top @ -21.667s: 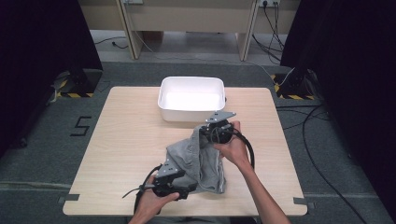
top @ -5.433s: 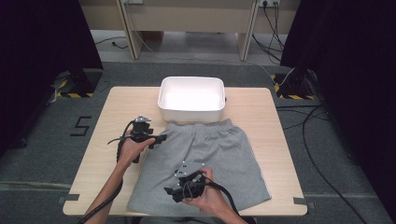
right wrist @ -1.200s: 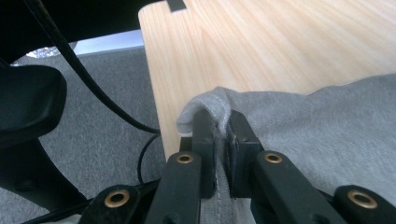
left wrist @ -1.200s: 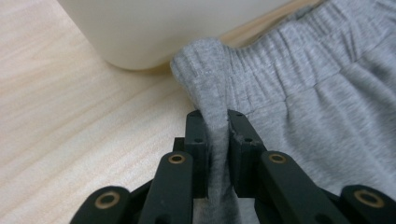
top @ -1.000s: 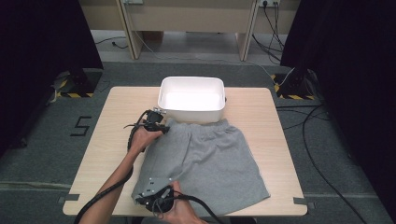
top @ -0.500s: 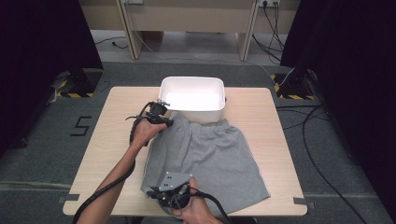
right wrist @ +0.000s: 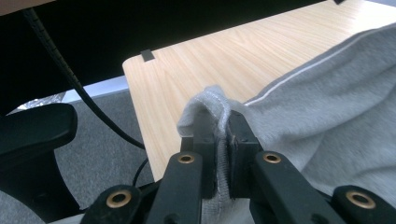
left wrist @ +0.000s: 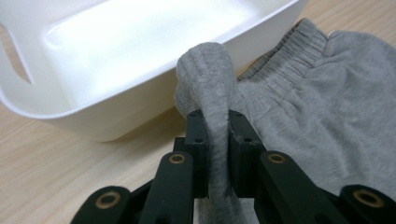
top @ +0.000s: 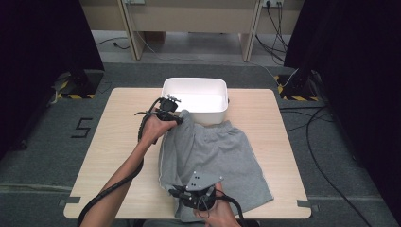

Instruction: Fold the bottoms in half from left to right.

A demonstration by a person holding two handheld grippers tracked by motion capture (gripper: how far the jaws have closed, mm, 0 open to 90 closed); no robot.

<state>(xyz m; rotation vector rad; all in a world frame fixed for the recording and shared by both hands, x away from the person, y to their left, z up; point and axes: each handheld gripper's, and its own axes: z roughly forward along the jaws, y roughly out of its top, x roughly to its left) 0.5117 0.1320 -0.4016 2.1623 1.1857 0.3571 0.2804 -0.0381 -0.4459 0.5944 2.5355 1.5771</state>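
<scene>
Left gripper (top: 176,113) is clamped on the waistband corner of the grey shorts (top: 222,156), just in front of the white tub (top: 195,84); right gripper (top: 182,195) is pinched shut on the hem corner at the near table (top: 118,151) edge. Shorts lie spread on the table w/ their left side lifted, so I'd say a lengthwise fold is underway. To do it well imo: carry both corners across at the same height & pace, keep the edge between them taut, lay waistband on waistband & hem on hem, then let go. Risk: cloth snagging on the tub's rim, or one side sagging and creasing.
</scene>
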